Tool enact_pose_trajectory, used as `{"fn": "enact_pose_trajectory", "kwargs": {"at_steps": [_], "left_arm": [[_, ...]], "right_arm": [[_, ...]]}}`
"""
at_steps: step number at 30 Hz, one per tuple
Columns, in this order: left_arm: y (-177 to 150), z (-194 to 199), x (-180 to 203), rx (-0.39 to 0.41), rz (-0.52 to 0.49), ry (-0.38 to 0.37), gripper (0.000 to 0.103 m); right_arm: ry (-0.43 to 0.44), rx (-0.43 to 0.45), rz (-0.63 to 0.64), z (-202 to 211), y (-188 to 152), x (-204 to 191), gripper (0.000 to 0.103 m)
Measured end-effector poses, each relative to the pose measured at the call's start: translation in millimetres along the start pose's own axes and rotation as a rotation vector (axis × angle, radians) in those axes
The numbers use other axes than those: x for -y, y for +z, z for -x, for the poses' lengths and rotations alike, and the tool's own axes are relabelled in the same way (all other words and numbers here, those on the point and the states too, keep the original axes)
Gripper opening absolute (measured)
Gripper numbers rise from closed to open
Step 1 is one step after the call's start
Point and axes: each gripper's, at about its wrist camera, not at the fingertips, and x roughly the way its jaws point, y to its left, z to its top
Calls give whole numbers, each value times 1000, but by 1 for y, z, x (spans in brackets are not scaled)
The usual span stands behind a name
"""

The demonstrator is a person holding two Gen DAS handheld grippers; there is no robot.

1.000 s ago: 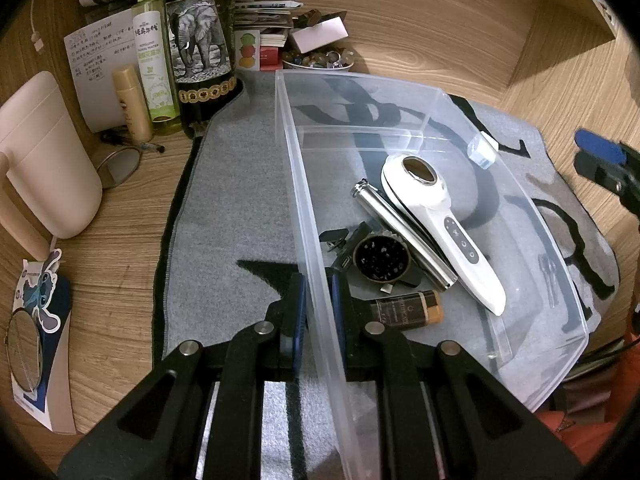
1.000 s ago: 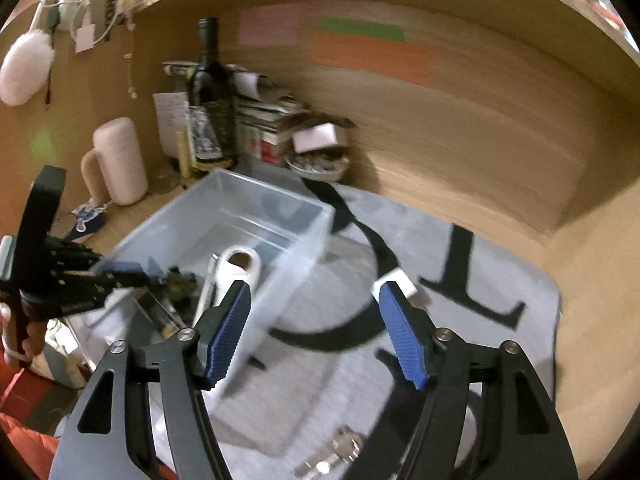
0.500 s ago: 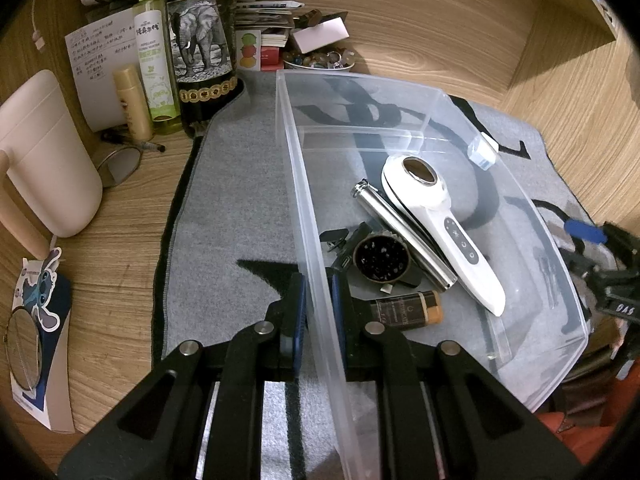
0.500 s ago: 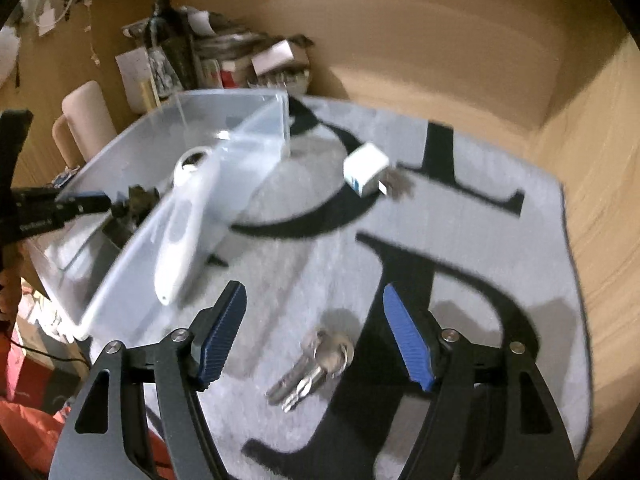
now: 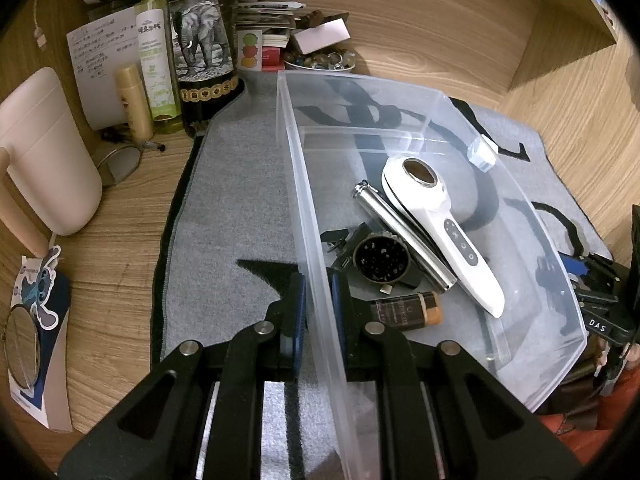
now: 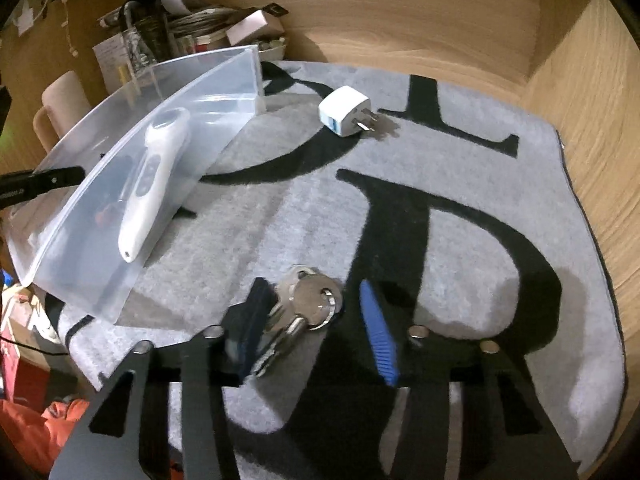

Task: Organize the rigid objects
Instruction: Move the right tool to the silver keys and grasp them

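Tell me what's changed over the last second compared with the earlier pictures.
The right gripper came down over the keys on the gray mat; its jaws are closing around them, not yet gripping. The left gripper stays clamped on the clear bin wall. Bin contents and the white plug adapter haven't moved.

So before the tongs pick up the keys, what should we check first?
1. Keys between the right tongs: ok.
2. Both pads pressing the keys: not ok, the tongs are closing and a gap shows on the right side.
3. Left tongs clamped on the clear bin wall: ok.
4. Room in the bin for the keys: ok.
5. White plug out of the way: ok.
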Motion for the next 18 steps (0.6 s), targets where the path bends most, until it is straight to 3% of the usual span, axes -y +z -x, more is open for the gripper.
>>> {"fn": "enact_pose_trajectory", "kwargs": {"at_steps": [8, 10, 18], "left_arm": [[0, 0, 0, -1, -1, 0, 13], [0, 0, 0, -1, 0, -1, 13], [0, 0, 0, 0, 1, -1, 13]], "right_arm": [[17, -3, 20, 1, 5, -6, 24], [23, 9, 15, 3, 6, -6, 16], [20, 39, 5, 6, 14, -4, 10]]}}
